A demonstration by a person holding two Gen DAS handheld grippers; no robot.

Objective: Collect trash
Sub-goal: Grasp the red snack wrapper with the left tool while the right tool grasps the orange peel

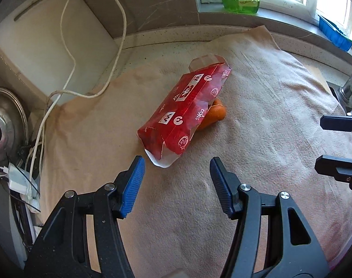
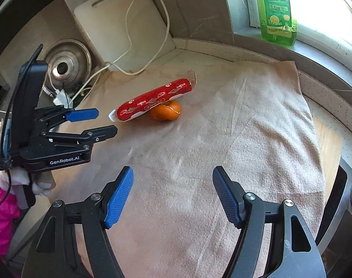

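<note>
- The left gripper (image 1: 176,162) points down at the near end of a flattened red carton (image 1: 185,113), its blue-padded jaws spread with nothing between them.
- The right gripper (image 2: 173,173) hangs farther back over the beige towel (image 2: 256,139), jaws also apart and empty.
- The carton lies mid-towel, at about twelve o'clock from the left gripper, propped aslant on an orange fruit (image 2: 166,110) beneath its far half.
- My guess: the step in hand is grasping the carton. Best to take the white flap at its near end, pinching across the thin faces.
- The card looks glossy, creased and light, so it may skid or tip off the round fruit if nudged.
- The towel is nubbly terry, soft enough to snag a low fingertip.
- A white cutting board (image 1: 48,46) leans at ten o'clock, with a steel lid (image 1: 4,132) beside it.
</note>
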